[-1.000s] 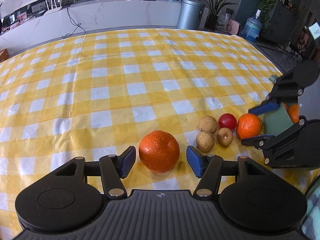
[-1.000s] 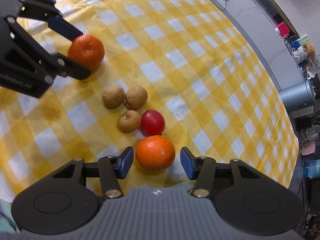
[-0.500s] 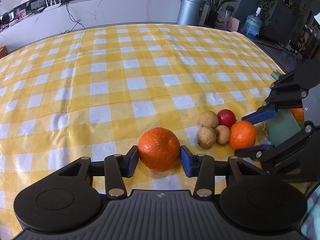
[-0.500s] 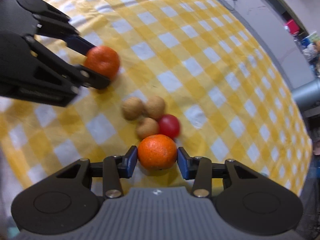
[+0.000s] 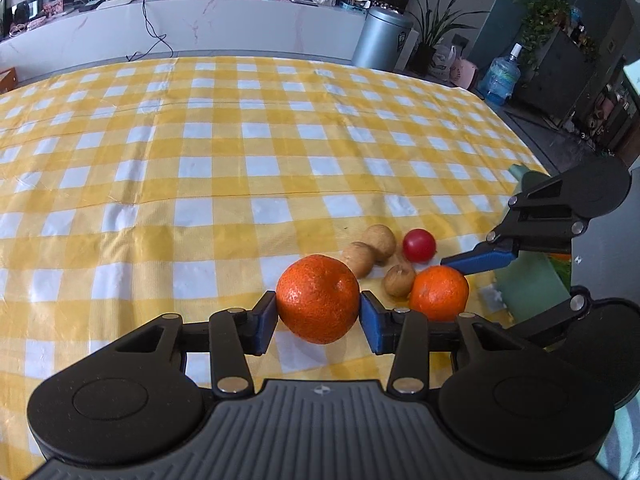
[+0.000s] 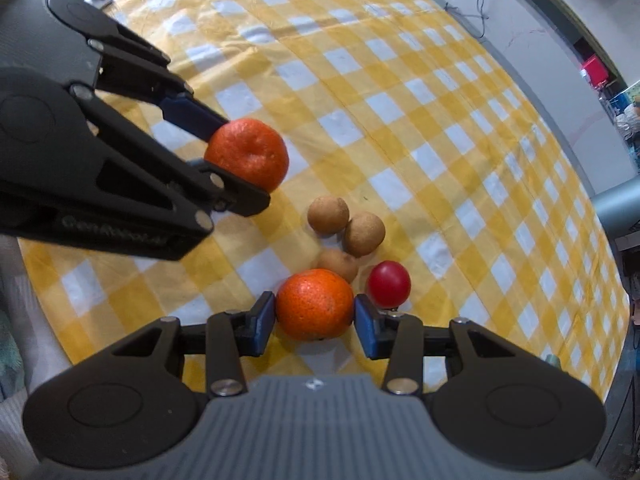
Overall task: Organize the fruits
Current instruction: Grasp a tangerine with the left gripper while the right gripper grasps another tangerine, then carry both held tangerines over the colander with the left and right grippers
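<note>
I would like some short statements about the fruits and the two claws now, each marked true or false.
1. The left claw is shut on an orange. True.
2. The right claw is open and holds nothing. False: it is shut on a second orange.
3. Three brown fruits lie on the checked cloth. True.
4. Two red fruits lie there. False: only one red fruit shows.
</note>
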The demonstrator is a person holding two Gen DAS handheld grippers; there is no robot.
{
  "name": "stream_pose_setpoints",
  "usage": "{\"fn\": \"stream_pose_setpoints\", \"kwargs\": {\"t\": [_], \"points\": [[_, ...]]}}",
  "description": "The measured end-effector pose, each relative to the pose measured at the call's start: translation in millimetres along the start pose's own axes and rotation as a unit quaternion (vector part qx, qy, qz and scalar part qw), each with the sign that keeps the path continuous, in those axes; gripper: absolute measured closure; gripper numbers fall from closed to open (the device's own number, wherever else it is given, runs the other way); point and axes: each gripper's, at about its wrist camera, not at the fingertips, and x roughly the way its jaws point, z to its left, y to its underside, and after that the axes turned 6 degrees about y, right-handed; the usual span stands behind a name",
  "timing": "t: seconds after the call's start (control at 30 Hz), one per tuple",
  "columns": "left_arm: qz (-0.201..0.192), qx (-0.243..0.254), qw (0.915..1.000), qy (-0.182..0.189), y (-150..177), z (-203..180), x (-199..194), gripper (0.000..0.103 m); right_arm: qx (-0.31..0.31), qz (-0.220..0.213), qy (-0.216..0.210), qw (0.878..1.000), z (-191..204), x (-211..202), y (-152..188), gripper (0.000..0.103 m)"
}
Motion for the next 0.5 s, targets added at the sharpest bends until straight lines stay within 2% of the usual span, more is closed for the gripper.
{"fn": "stream_pose_setpoints", "kwargs": {"t": [0.23,0.5], "points": [[-0.021,0.011,0.9997,-0.001,-2.3,-23.3,-22.9,0.054,0.040,-0.041,0.010,0.998,-0.5,-35.0,12.8,0.063],[-0.043,0.033,0.9985,0.009,-0.6,-59.7,-46.5,0.054,0.092,-0.091,0.023,0.991,-6.8,-82.2,44.1,0.063]]}}
